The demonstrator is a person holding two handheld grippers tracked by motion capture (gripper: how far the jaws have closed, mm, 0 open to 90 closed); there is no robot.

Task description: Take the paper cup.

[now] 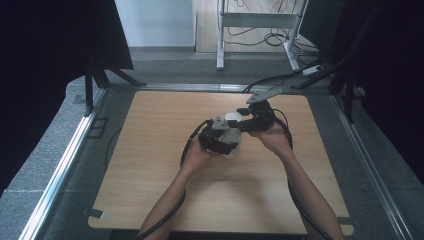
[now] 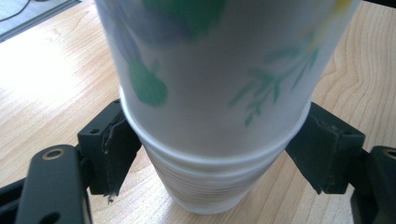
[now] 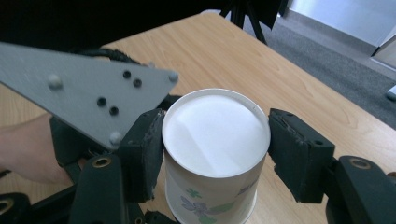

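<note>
Wooden tabletop (image 1: 150, 165) beneath my tongs: left gripper (image 2: 210, 140) clamps the plain lower cup (image 2: 205, 186), right gripper (image 3: 215, 140) pinches the leaf-printed upper cup (image 3: 212, 186) nested inside it, so I should pull straight up, steadily.

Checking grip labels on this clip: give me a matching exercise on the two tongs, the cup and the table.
Things:
1. left tongs
2. right tongs
3. paper cup
4. table

States:
a. light wood grain
b. white with green and purple plant print
c. clamped on the cup beside its flat white top
d. clamped on the cup lower down, at the rolled rim above a ribbed section

Pairs: 1-d, 2-c, 3-b, 4-a
</note>
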